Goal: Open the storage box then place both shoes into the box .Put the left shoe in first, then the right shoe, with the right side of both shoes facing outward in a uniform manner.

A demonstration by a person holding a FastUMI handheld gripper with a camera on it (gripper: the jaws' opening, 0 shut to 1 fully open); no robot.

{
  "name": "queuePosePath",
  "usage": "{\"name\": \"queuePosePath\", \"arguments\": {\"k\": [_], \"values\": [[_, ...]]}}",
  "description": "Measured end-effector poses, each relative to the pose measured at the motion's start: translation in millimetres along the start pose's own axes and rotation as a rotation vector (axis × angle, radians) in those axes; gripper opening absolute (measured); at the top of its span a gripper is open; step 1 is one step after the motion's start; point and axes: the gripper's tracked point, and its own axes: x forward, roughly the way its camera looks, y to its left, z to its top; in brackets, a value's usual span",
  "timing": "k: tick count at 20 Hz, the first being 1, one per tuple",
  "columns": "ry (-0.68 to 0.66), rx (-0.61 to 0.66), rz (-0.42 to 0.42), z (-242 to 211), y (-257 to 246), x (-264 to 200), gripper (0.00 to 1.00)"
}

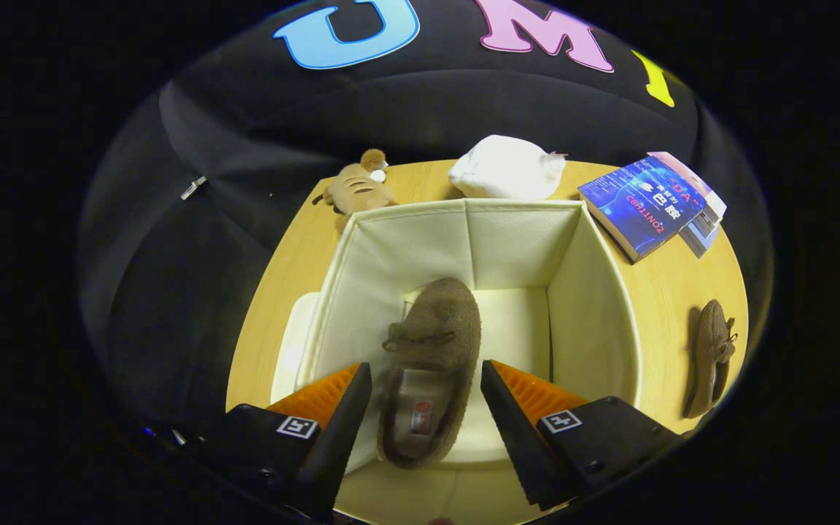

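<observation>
We hold the gripper above the open box, fingers pointing down into it and spread wide, gripping nothing. Between the fingers, down on the box floor, lies a brown shoe, toe pointing away from us, its opening facing up; neither finger touches it. The other shoe lies on the wooden table to the right of the box, well apart from it. Beyond the box sit a plush toy, a white bag, and a blue book on another book.
</observation>
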Motion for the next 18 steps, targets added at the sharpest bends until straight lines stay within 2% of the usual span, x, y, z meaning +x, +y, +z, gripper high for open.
{"name": "queuePosePath", "arguments": {"k": [9,13,18], "values": [[-0.180,-0.071,0.053,38.3,-16.5,-58.4,0.94],[-0.277,-0.127,0.043,64.4,-62.4,-103.3,0.94],[-0.333,-0.178,-0.037,71.6,-164.2,-152.4,0.94]]}}
